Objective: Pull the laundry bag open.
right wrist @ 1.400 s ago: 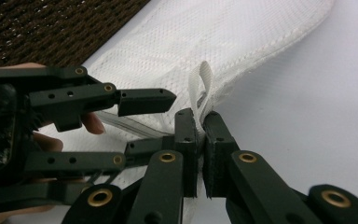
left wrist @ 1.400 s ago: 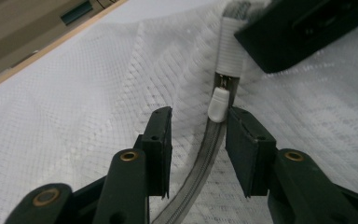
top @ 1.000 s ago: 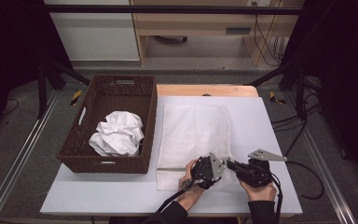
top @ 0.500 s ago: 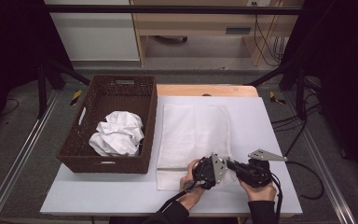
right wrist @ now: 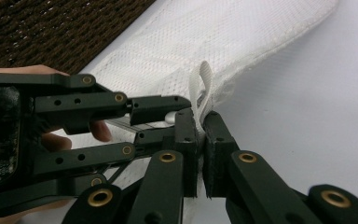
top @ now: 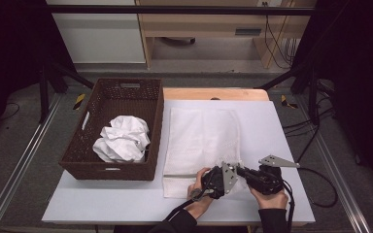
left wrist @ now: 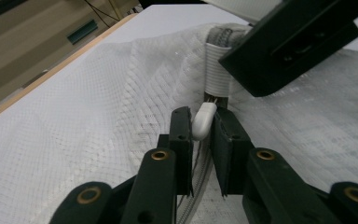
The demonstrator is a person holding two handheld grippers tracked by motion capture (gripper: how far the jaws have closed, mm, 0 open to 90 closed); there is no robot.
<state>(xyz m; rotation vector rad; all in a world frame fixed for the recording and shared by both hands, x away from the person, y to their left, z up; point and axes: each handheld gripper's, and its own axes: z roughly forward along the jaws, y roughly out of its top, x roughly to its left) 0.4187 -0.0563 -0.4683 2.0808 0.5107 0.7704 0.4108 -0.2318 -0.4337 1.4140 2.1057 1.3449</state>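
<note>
A white mesh bag [top: 201, 136] lies flat on the table, its zipper along the near edge. My left gripper [left wrist: 200, 126] has just been closing, and its pads now pinch the small white zipper pull [left wrist: 204, 120]. My right gripper [right wrist: 200, 128] is shut on the bag's corner, just below a white fabric loop [right wrist: 204, 86]. In the high view the left gripper [top: 233, 174] and the right gripper [top: 245, 172] meet tip to tip at the bag's near right corner. The left gripper's fingers [right wrist: 158, 105] reach in from the left of the right gripper view.
A dark wicker basket [top: 77, 145] stands left of the bag and holds a crumpled white cloth [top: 122, 140]. The white table top [top: 281, 126] lies bare to the right. A wooden strip [top: 213, 93] runs along the table's far edge.
</note>
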